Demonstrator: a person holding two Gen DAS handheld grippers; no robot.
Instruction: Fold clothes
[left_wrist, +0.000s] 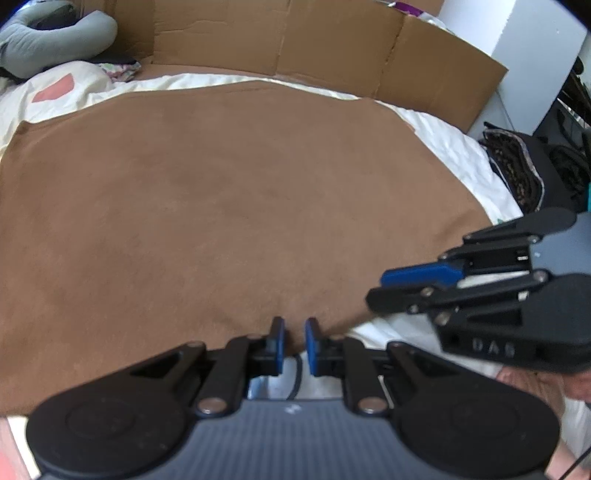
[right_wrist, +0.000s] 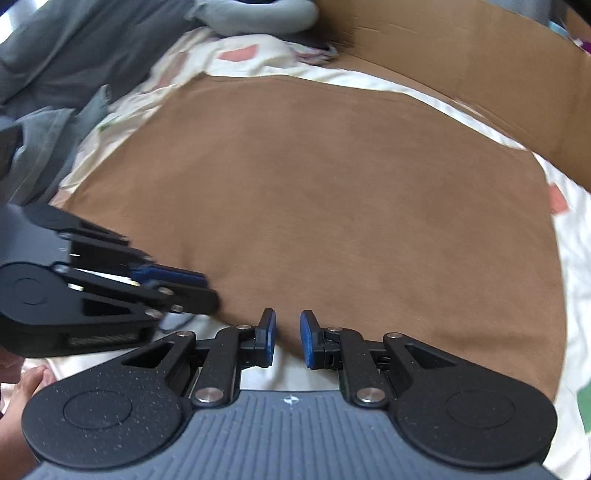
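Flat brown suede-like cloth (left_wrist: 229, 206) lies spread smooth over the cream patterned bed (left_wrist: 461, 155), stretching ahead of both tongs. Left tongs (left_wrist: 295, 341) and right tongs (right_wrist: 288, 338) are spread, empty, at its near hem. Likely light, limp, a little grippy; pinch the near edge or corners. Sleeves, collar, seams: none discernible. Motion blur; whether it lies single or doubled is unclear.
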